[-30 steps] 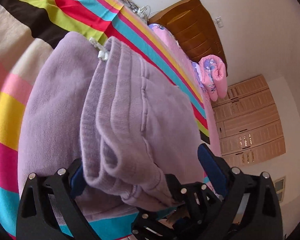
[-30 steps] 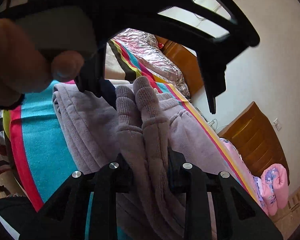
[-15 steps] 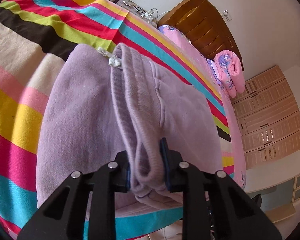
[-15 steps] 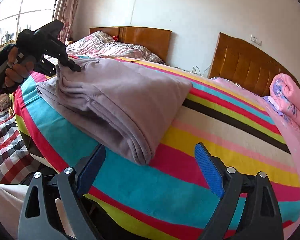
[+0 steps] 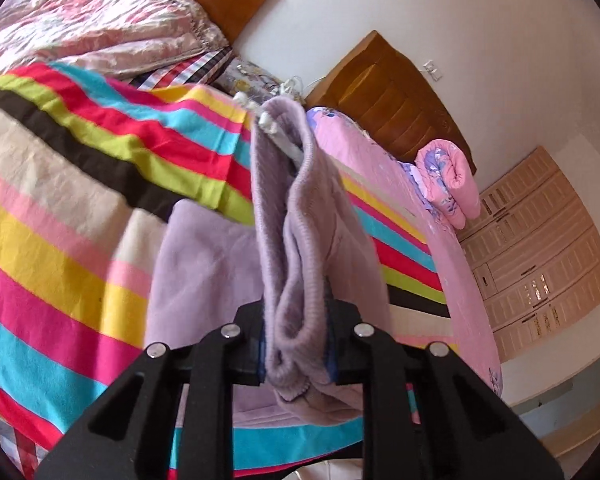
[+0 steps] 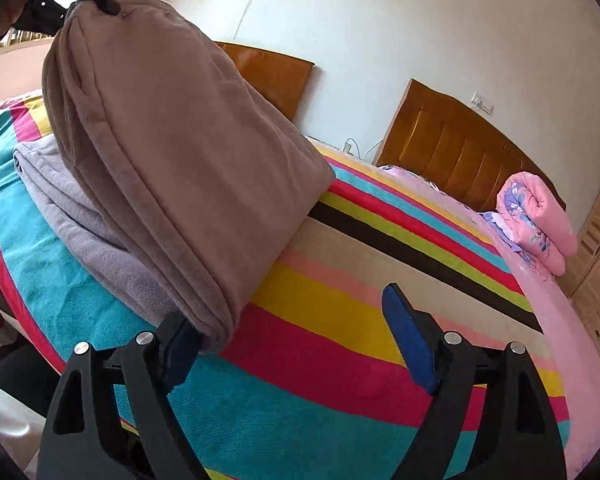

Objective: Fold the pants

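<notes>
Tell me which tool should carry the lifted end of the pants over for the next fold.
Left. The left tool is clamped on the waistband of the lilac pants, already lifted off the striped bedspread. The right tool has nothing between its closing jaws, beside the fold.

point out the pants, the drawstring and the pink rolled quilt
pants (image 5: 296,264), left wrist view, ribbed waistband in the left tongs
drawstring (image 5: 278,136), left wrist view, white cord at the waistband's far end
quilt (image 6: 536,220), right wrist view, its rolled side
</notes>
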Action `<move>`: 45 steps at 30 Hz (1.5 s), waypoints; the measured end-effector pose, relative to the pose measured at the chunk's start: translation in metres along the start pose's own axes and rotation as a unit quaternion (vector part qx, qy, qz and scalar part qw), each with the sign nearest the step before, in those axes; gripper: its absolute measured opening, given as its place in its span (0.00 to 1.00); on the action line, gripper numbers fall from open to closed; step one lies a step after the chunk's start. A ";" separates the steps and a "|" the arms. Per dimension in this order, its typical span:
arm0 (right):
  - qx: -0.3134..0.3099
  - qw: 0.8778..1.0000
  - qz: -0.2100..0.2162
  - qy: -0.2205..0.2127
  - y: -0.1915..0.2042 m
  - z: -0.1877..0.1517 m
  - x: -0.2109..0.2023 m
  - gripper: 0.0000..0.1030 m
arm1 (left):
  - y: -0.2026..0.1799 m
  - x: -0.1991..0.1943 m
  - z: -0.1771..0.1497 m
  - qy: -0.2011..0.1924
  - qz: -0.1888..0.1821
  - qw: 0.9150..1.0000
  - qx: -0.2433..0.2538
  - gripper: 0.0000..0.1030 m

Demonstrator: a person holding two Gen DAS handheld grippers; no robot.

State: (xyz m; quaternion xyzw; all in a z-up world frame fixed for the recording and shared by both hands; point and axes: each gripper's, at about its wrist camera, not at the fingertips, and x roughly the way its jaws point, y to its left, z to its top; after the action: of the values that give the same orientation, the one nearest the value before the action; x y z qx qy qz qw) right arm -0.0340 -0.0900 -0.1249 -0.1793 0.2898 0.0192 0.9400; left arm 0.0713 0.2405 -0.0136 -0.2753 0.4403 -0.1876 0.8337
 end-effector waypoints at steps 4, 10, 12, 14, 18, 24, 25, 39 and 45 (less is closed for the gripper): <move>0.015 1.000 0.010 0.004 -0.004 -0.002 0.002 0.80 | 0.089 0.030 -0.043 -0.011 -0.082 0.992 -0.095 0.20; 0.037 0.999 0.023 0.016 -0.015 0.003 0.008 0.85 | 0.052 0.007 -0.047 -0.029 -0.029 0.999 -0.036 0.20; 0.067 0.996 0.059 0.022 -0.025 0.000 0.010 0.85 | 0.053 0.011 -0.050 -0.019 -0.002 0.999 -0.034 0.29; 0.074 0.992 0.096 0.038 -0.033 -0.001 0.008 0.85 | 0.057 0.002 -0.055 -0.022 0.003 0.999 -0.046 0.40; 0.068 0.979 0.188 0.030 -0.048 0.005 -0.024 0.84 | 0.019 -0.055 -0.060 -0.136 0.119 0.983 0.020 0.70; 0.118 0.953 0.274 -0.047 -0.044 0.064 -0.028 0.83 | -0.063 -0.017 -0.052 -0.100 0.113 0.975 0.162 0.80; 0.105 0.955 0.275 -0.043 -0.034 0.071 -0.021 0.83 | -0.062 0.006 -0.053 -0.075 0.127 0.977 0.157 0.80; 0.019 0.954 0.298 -0.007 -0.042 0.151 0.051 0.85 | -0.093 0.043 -0.023 -0.089 0.161 0.957 0.223 0.96; 0.030 0.942 0.321 0.091 -0.035 0.154 0.158 0.88 | -0.032 0.111 0.002 -0.019 0.210 0.966 0.151 0.96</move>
State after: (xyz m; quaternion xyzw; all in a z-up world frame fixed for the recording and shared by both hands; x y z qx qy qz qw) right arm 0.1852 -0.0800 -0.0822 -0.0494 0.4171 0.2945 0.8584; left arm 0.1306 0.1548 -0.0629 -0.0512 0.4394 -0.0674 0.8943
